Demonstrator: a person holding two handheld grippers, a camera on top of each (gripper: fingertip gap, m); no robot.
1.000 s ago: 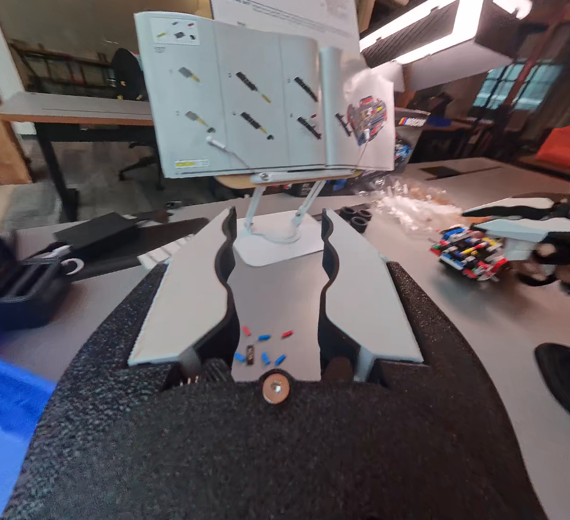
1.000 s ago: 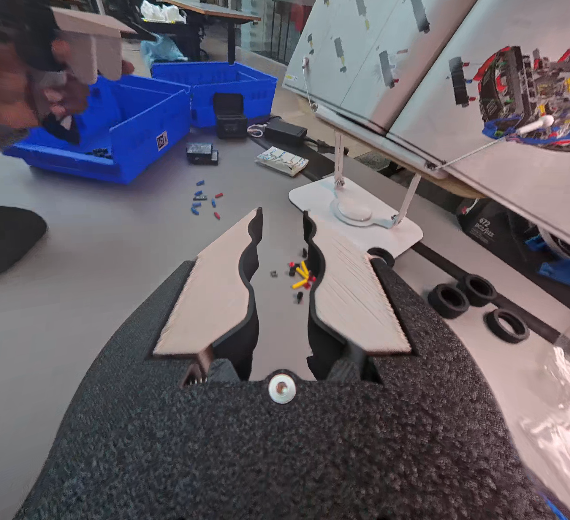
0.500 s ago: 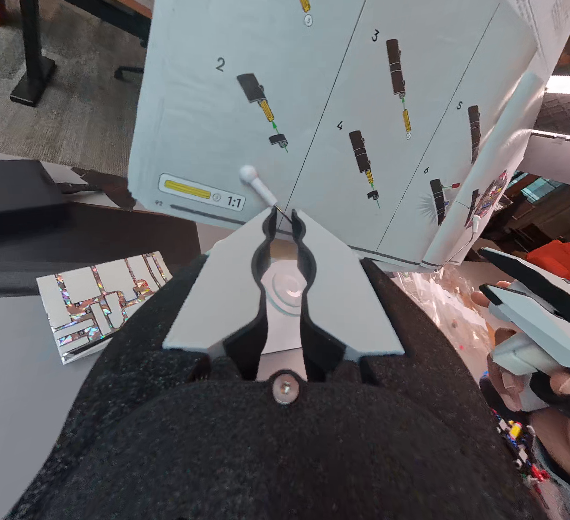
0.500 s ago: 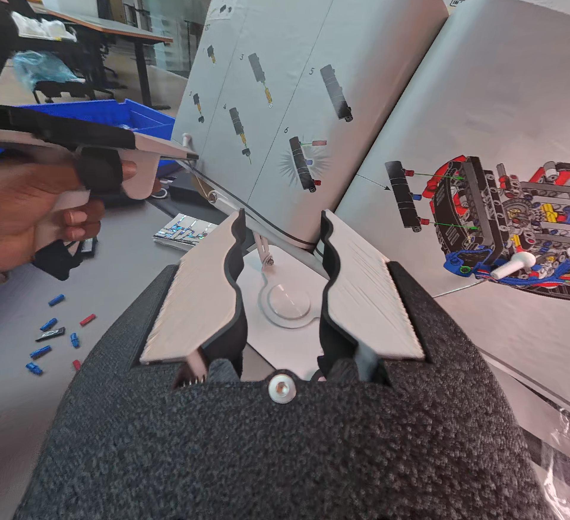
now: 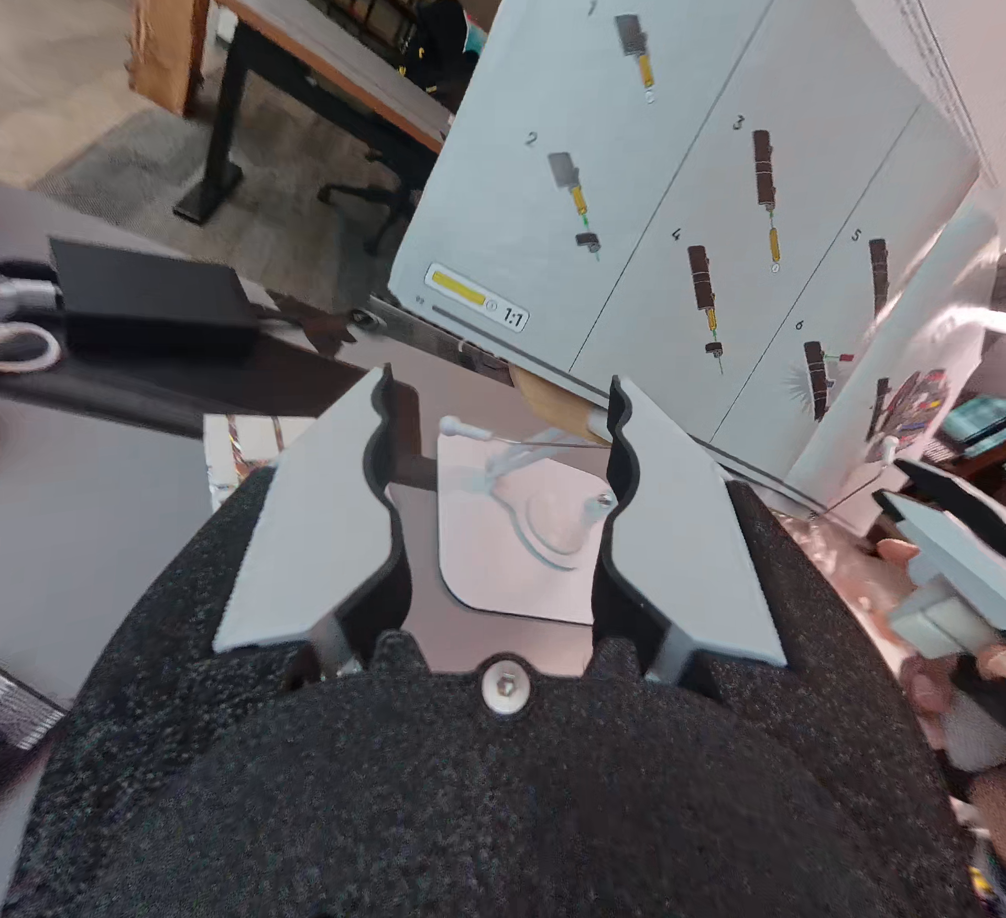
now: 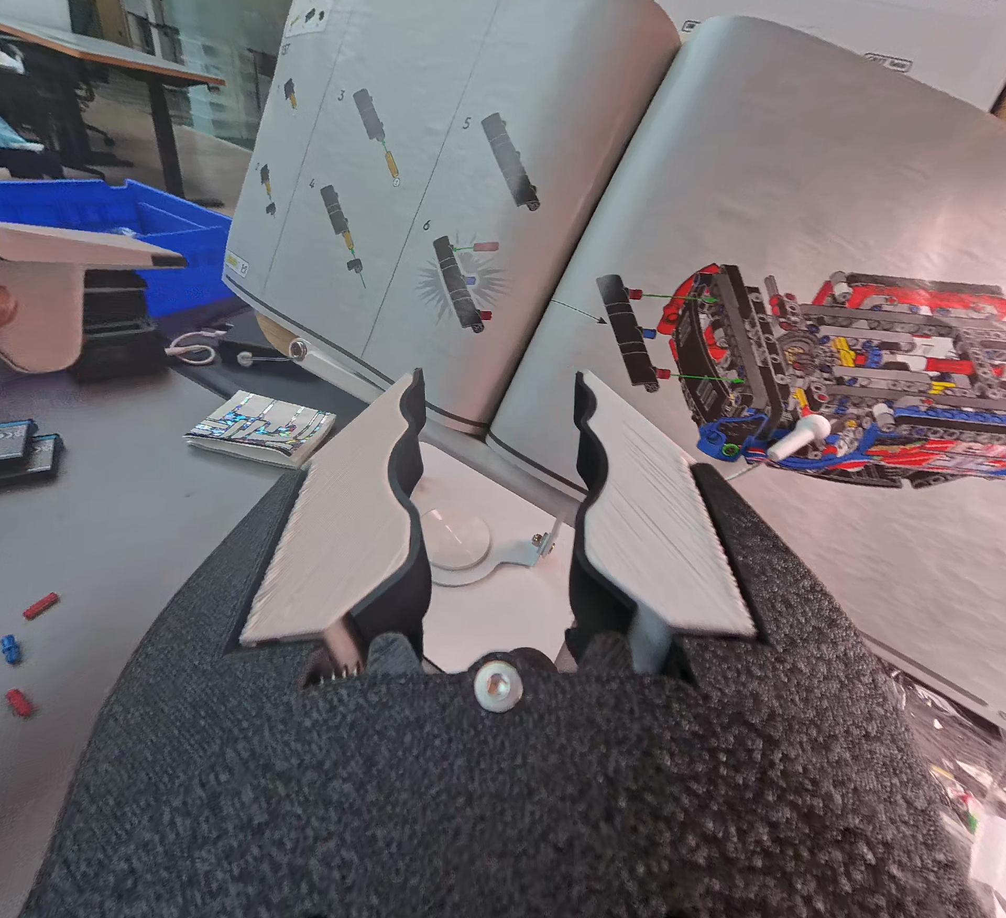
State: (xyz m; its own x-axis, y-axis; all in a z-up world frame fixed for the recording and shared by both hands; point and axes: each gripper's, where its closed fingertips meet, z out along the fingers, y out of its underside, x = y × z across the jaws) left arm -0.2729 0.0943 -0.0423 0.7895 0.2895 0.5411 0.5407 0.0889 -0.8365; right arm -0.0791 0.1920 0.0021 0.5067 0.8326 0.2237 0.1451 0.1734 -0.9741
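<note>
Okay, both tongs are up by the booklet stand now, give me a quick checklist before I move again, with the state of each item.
1. Left tongs open and empty: ok, jaws wide apart, nothing between them.
2. Right tongs open and empty: ok.
3. Left page clip off the page: ok, it points out over the stand base, below the page.
4. Right page clip off the page: not ok, it lies on the right page of the booklet.
5. Tongs clear of each other: ok, they are apart in both views.
6. Small red and blue pins out of the way: ok, off to the side on the table.
</note>
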